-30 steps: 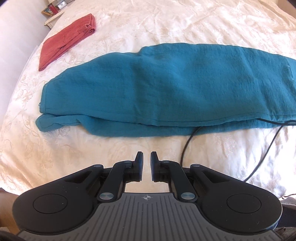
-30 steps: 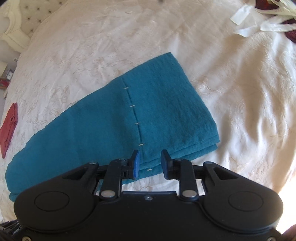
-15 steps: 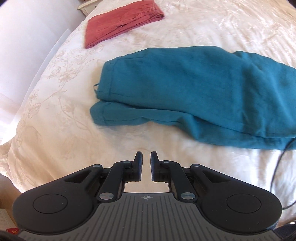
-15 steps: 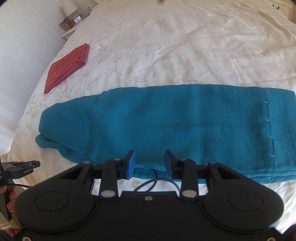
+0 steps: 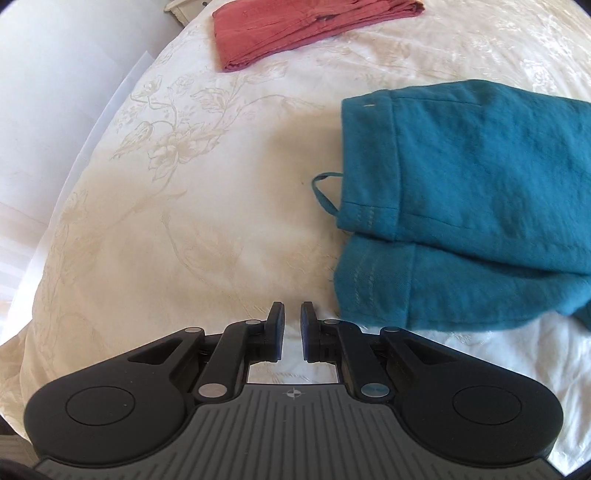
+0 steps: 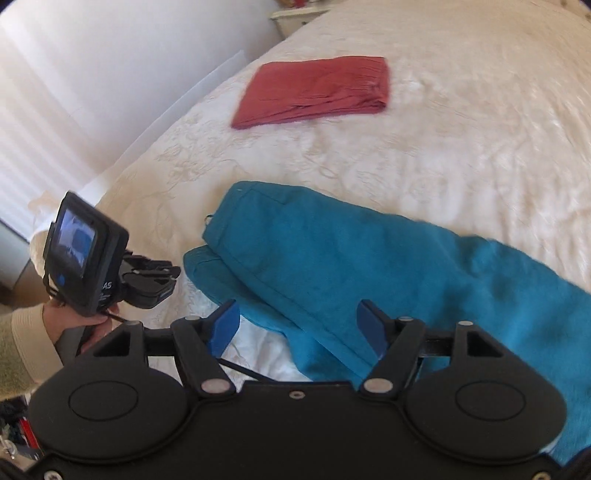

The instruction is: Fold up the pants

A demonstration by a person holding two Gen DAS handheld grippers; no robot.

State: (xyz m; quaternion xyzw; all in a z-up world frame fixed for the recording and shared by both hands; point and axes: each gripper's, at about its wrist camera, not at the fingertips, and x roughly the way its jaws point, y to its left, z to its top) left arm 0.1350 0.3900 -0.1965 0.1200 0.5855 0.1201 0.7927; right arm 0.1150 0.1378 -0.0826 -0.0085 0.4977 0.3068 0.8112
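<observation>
Teal pants (image 5: 480,206) lie folded lengthwise on the cream bedspread (image 5: 207,206), their hem end with a small loop toward the left. My left gripper (image 5: 290,325) is nearly shut and empty, low over the bed just left of the lower hem. In the right wrist view the pants (image 6: 369,269) run from centre to lower right. My right gripper (image 6: 299,325) is wide open and empty above their near edge. The left gripper (image 6: 147,277) shows there too, left of the hem.
Folded red pants (image 5: 306,29) lie at the far side of the bed, also in the right wrist view (image 6: 317,90). The bed edge and a white wall (image 6: 110,74) are to the left. A nightstand (image 6: 295,14) stands at the far corner.
Both grippers have swept left along the pants to the hem end. The right gripper has opened wide. The left gripper has come down closer to the bed.
</observation>
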